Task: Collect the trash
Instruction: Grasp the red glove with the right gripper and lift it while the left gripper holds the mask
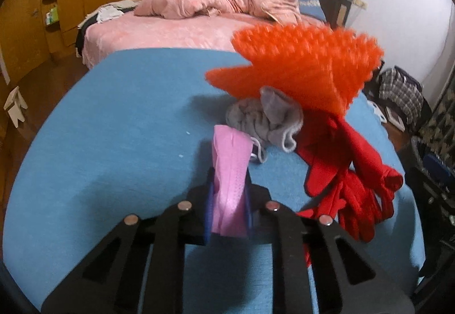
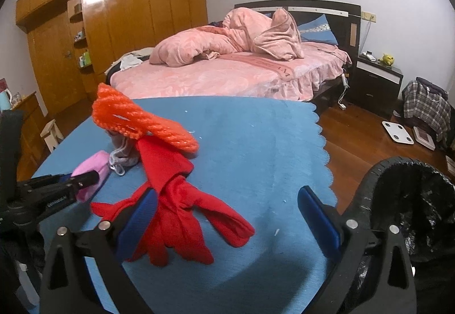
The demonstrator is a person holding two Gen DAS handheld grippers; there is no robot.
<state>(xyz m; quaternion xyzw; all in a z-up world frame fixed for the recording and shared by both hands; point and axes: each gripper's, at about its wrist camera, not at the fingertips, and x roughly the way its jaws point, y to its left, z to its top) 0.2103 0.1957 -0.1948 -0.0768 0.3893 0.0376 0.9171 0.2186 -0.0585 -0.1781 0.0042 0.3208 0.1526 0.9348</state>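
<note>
The left gripper [image 1: 229, 194] is squeezed tight on the pink mask [image 1: 231, 171]. The mask's long side runs straight out ahead, along the fingers. The right gripper [image 2: 227, 217] is wide open and holds nothing. It sits over the red gloves [image 2: 182, 217] on the blue cloth [image 2: 256, 137]. The black bin [image 2: 412, 205] is off to the right, nearer the right gripper. Small white writing on the left gripper is too tiny to read.
</note>
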